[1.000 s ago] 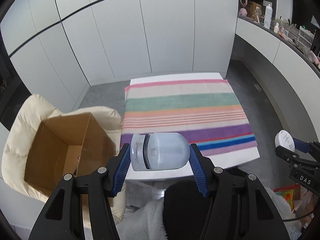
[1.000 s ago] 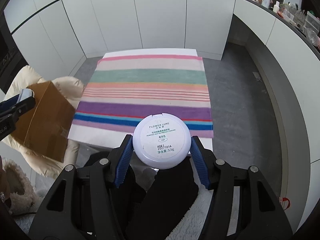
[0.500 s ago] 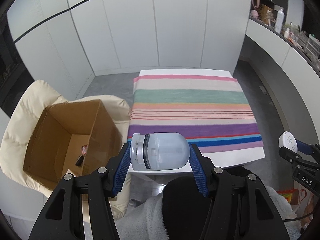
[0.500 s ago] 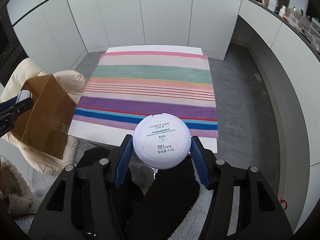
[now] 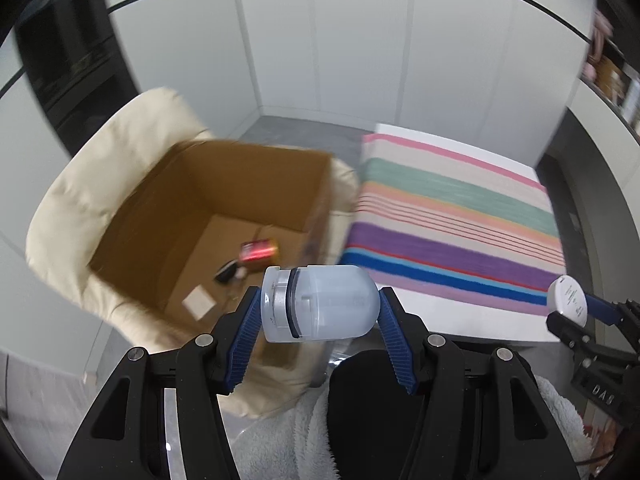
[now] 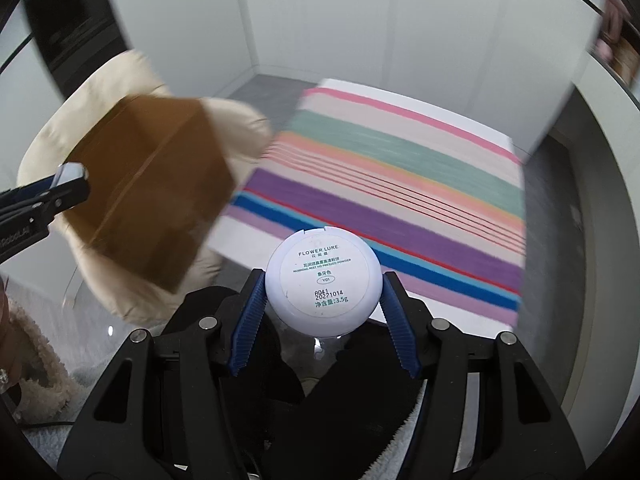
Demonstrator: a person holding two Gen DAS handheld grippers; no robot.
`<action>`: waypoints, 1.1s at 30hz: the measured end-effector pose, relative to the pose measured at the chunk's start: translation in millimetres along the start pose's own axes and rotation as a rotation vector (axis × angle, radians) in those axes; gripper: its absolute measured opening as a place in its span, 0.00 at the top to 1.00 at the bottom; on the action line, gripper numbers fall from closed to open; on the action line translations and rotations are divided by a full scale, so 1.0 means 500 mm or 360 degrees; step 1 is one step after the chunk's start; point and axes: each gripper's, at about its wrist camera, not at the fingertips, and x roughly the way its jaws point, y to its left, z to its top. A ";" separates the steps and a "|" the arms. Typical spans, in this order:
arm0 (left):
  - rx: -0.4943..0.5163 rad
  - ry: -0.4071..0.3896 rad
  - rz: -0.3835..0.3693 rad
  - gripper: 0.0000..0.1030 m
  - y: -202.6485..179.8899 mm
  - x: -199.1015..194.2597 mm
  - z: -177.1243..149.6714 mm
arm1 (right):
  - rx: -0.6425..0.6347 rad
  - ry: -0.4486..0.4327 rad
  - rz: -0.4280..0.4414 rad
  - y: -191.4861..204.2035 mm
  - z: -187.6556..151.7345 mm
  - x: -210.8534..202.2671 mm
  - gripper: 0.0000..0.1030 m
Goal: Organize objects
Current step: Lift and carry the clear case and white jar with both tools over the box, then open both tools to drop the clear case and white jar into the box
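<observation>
My box (image 5: 224,216) sat open on a cream cushion (image 5: 76,216), left of the table. Inside it I counted three things on the floor of the box: a red can (image 5: 259,251) lying on its side, a small dark item (image 5: 226,273) too blurred to name, and a pale square card (image 5: 198,301). Nothing covered the box's mouth.

My left gripper (image 5: 320,308) had its blue pads pressed on both ends of one frosted jar (image 5: 320,303), lying sideways, its capped end to the left. The jaws stood about half apart, filled by the jar, which hung at the box's near edge.

My right gripper (image 6: 322,286) clamped one round white compact (image 6: 323,282) by its rim, label facing the camera, jaws likewise about half apart. It hung over the near edge of the table (image 6: 248,236), right of the box.

The striped cloth (image 5: 452,232) on the table lay bare. White cabinet doors (image 5: 360,48) closed the room behind. A dark trouser leg and pale fleece showed below both grippers.
</observation>
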 end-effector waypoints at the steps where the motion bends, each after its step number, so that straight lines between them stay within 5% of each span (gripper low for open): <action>1: -0.0031 0.0006 0.0022 0.43 0.023 0.002 -0.005 | -0.0047 0.0003 0.0029 0.030 0.007 0.008 0.42; 13: -0.0247 0.0042 0.0196 0.43 0.211 0.042 -0.026 | -0.0467 0.0030 0.0258 0.306 0.064 0.085 0.42; 22: -0.0265 0.0084 0.0251 0.43 0.268 0.137 0.037 | -0.0511 0.0020 0.0273 0.409 0.161 0.176 0.42; 26: -0.0222 0.0068 0.0378 0.42 0.276 0.184 0.072 | -0.0510 0.0026 0.0265 0.435 0.208 0.223 0.42; 30: -0.0206 0.0121 0.0335 0.42 0.281 0.223 0.086 | -0.0507 0.0054 0.0282 0.451 0.239 0.269 0.41; 32: -0.0204 0.0164 0.0308 0.31 0.284 0.235 0.087 | -0.0518 0.0067 0.0298 0.457 0.246 0.285 0.24; 33: -0.0211 0.0183 0.0306 0.28 0.286 0.237 0.088 | -0.0521 0.0073 0.0267 0.461 0.247 0.293 0.08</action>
